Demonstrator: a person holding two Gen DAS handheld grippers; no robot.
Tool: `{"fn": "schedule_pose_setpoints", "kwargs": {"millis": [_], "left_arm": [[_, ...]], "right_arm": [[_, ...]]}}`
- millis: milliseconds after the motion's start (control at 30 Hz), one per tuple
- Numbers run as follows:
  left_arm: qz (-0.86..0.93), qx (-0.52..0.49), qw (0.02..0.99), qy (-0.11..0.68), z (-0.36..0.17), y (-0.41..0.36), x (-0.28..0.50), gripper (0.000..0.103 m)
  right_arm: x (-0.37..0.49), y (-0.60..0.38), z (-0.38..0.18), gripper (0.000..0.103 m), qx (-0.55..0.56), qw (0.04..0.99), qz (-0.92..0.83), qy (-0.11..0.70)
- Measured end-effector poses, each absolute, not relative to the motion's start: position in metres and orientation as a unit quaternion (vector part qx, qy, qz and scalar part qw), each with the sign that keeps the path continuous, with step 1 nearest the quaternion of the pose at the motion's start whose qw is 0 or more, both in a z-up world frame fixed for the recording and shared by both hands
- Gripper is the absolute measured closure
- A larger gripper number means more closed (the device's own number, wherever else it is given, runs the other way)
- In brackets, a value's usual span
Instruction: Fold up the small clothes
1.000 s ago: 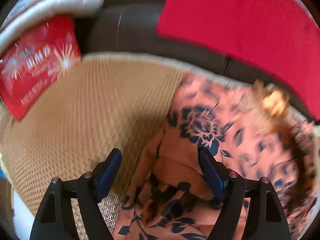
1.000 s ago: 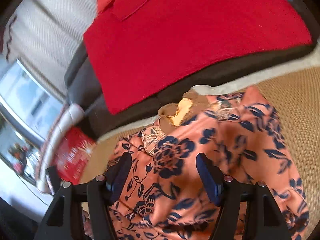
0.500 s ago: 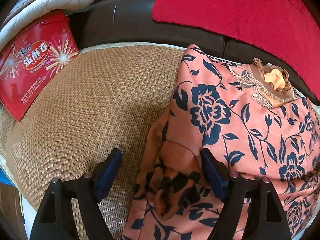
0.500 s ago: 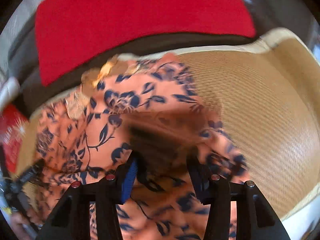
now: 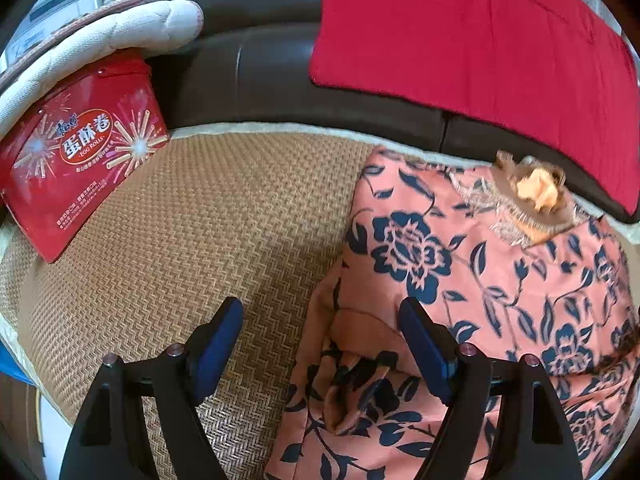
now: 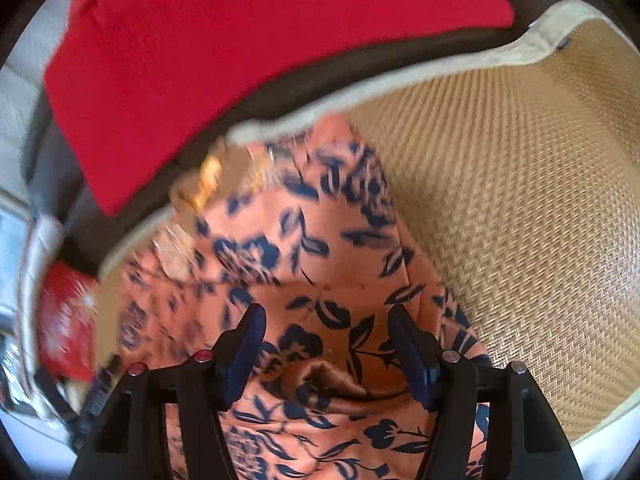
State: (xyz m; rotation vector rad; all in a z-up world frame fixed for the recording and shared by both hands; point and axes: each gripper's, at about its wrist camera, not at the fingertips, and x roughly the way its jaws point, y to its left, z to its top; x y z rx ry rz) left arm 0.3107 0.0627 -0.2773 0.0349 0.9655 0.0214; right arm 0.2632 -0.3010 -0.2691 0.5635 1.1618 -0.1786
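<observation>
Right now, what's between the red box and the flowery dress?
Only bare woven mat lies between the box and the dress, as the left wrist view shows.

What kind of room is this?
Probably a home living room: a dark leather sofa with a red cushion on its back, a woven mat over the seat, and a red egg roll tin.

Bright, warm daylight fills both fisheye views, whose edges curve into dark corners. The left wrist view is sharp; the right wrist view is smeared by motion blur, worst at its left side.
</observation>
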Motion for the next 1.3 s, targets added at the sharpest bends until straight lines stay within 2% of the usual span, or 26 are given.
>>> {"fn": "schedule_pose_setpoints", "kwargs": {"millis": [33,67,100,133,167,267,367,500,533,567,600,633,700,767,833,900,967,1000,1133,1300], "left_arm": [[0.008,0.018,0.885,0.466,-0.278,0.061,0.311,0.022],[0.005,0.019,0.885,0.466,-0.279,0.062,0.312,0.022],[0.004,0.022,0.886,0.464,-0.279,0.06,0.311,0.022],[0.005,0.026,0.887,0.461,-0.278,0.059,0.31,0.022],[0.006,0.028,0.888,0.459,-0.277,0.059,0.309,0.022],[0.008,0.025,0.888,0.458,-0.275,0.06,0.308,0.022],[0.01,0.021,0.888,0.459,-0.275,0.065,0.309,0.022],[0.011,0.026,0.891,0.454,-0.275,0.064,0.305,0.022],[0.011,0.029,0.891,0.452,-0.275,0.063,0.304,0.022],[0.012,0.032,0.892,0.45,-0.275,0.062,0.304,0.022],[0.01,0.033,0.894,0.447,-0.275,0.062,0.303,0.022],[0.007,0.032,0.895,0.444,-0.275,0.061,0.303,0.022],[0.009,0.029,0.895,0.445,-0.276,0.059,0.304,0.022],[0.005,0.029,0.895,0.445,-0.276,0.056,0.305,0.022],[-0.006,0.029,0.898,0.438,-0.275,0.05,0.304,0.022],[-0.014,0.035,0.9,0.433,-0.274,0.045,0.303,0.022],[-0.016,0.047,0.902,0.428,-0.273,0.042,0.3,0.022],[-0.014,0.053,0.903,0.426,-0.273,0.042,0.299,0.022],[-0.01,0.046,0.903,0.427,-0.272,0.048,0.301,0.022],[-0.004,0.038,0.912,0.409,-0.268,0.049,0.3,0.022]], "right_arm": [[0.263,-0.295,-0.275,0.036,0.244,0.791,-0.081,0.555],[0.265,-0.289,-0.28,0.043,0.226,0.788,-0.08,0.567],[0.265,-0.283,-0.285,0.063,0.206,0.784,-0.079,0.581],[0.264,-0.277,-0.29,0.075,0.188,0.776,-0.071,0.598],[0.262,-0.273,-0.29,0.081,0.181,0.772,-0.061,0.606],[0.239,-0.266,-0.268,0.082,0.166,0.788,-0.022,0.592],[0.209,-0.273,-0.254,0.082,0.199,0.794,0.02,0.574],[0.183,-0.301,-0.255,0.077,0.268,0.793,0.026,0.547],[0.178,-0.31,-0.258,0.072,0.294,0.791,0.022,0.536],[0.18,-0.318,-0.262,0.054,0.311,0.792,0.012,0.526],[0.177,-0.326,-0.265,0.027,0.328,0.794,-0.002,0.512],[0.175,-0.332,-0.266,0.022,0.343,0.798,-0.011,0.495],[0.175,-0.338,-0.265,0.022,0.357,0.807,-0.014,0.471],[0.186,-0.335,-0.27,0.024,0.347,0.804,-0.021,0.482],[0.199,-0.334,-0.278,0.03,0.339,0.793,-0.038,0.504],[0.209,-0.326,-0.291,0.062,0.314,0.786,-0.046,0.531],[0.216,-0.316,-0.298,0.074,0.278,0.783,-0.063,0.553],[0.216,-0.308,-0.292,0.087,0.254,0.793,-0.062,0.551],[0.213,-0.288,-0.241,0.091,0.176,0.843,-0.064,0.504],[0.236,-0.269,-0.183,0.093,0.133,0.891,-0.054,0.431]]}}
